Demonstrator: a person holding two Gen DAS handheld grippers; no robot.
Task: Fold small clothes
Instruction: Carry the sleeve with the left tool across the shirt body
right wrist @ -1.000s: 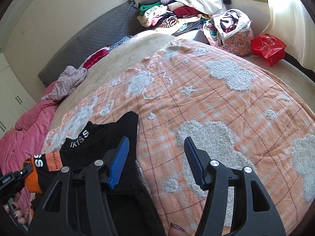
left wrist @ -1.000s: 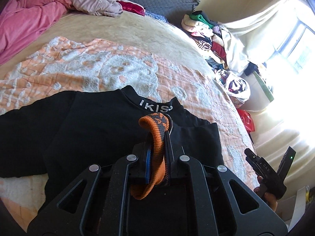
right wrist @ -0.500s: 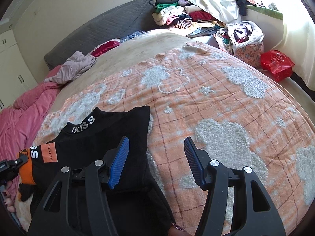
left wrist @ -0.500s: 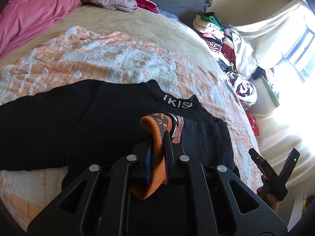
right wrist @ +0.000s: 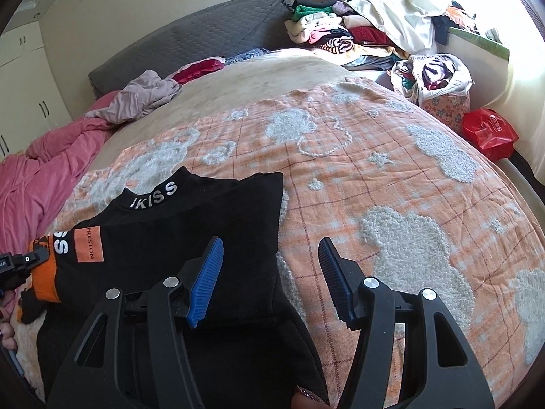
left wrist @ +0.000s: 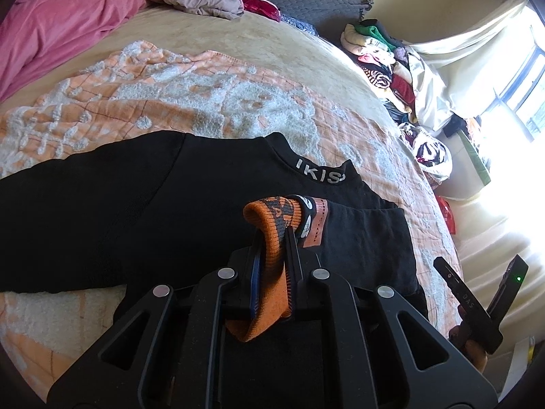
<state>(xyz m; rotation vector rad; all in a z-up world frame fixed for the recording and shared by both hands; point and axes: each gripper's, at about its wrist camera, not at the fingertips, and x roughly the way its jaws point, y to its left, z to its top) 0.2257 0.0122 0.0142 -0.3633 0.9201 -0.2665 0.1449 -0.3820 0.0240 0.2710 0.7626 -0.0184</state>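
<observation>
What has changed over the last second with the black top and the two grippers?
The left gripper, jaws clamped on the orange cuff, has carried the sleeve further across the black top, so its orange patch now lies flat on the chest. Nothing was taken or let go. The right gripper stays open and empty, and the top stays on the blanket.

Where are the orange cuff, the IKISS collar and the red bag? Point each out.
orange cuff [left wrist: 272,259]: left wrist view, ribbed band between the pads.
IKISS collar [right wrist: 153,197]: right wrist view, white lettering.
red bag [right wrist: 490,133]: right wrist view, its crumpled front.
</observation>
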